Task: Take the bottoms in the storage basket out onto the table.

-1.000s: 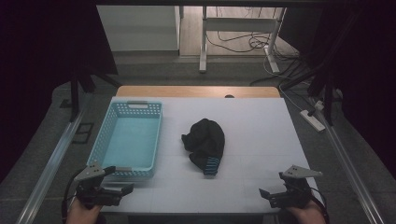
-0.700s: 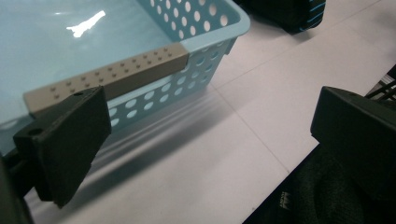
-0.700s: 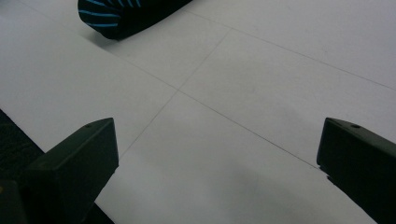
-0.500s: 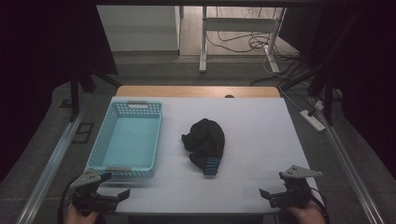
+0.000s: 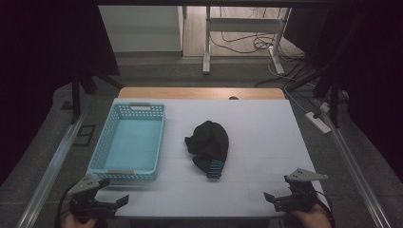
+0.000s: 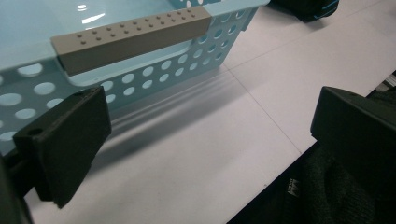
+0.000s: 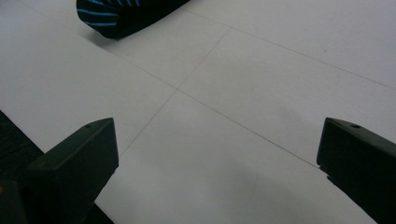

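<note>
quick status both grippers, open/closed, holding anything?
Left gripper: open, holding nothing, at the table's near edge by the blue basket.
Right gripper: open, holding nothing, over bare table, short of the black garment.

Table (image 5: pixel 266 123): I see a white top with faint seam lines and a wooden strip along its far edge.
Basket (image 5: pixel 127 142): light blue, perforated, grey handles, toward the left edge, running near to far.
Dark garment (image 5: pixel 209 145): bundled near the middle, blue-striped cuff toward the near edge, apart from the basket.
</note>
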`<state>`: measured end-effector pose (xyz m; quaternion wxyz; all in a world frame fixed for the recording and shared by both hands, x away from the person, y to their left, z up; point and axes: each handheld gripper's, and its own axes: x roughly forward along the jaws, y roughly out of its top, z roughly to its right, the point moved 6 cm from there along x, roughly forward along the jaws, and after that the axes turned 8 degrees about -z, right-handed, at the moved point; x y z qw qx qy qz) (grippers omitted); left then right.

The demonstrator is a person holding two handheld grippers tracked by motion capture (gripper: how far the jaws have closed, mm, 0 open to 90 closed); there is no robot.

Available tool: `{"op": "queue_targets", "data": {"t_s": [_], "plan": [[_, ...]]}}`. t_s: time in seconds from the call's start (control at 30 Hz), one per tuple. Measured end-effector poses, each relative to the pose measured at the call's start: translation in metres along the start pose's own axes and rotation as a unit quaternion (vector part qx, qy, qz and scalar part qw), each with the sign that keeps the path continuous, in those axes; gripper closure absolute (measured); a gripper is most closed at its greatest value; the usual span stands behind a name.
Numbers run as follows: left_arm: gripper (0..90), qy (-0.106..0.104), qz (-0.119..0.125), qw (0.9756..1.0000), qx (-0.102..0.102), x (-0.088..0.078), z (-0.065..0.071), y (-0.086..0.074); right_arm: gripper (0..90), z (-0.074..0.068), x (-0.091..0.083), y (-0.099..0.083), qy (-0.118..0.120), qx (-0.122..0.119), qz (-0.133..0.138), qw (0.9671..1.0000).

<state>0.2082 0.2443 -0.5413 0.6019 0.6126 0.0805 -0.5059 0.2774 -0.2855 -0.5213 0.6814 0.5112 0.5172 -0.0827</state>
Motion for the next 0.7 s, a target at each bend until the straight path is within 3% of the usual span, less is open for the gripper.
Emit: {"op": "queue_targets", "data": {"t_s": [0.7], "plan": [[0.0, 0.005, -0.021, 0.9998, -0.001, -0.0029, -0.0029, -0.0071, 0.0, -0.0006, -0.0002, -0.0011, -0.004, -0.003, -0.004, 1.0000]]}}
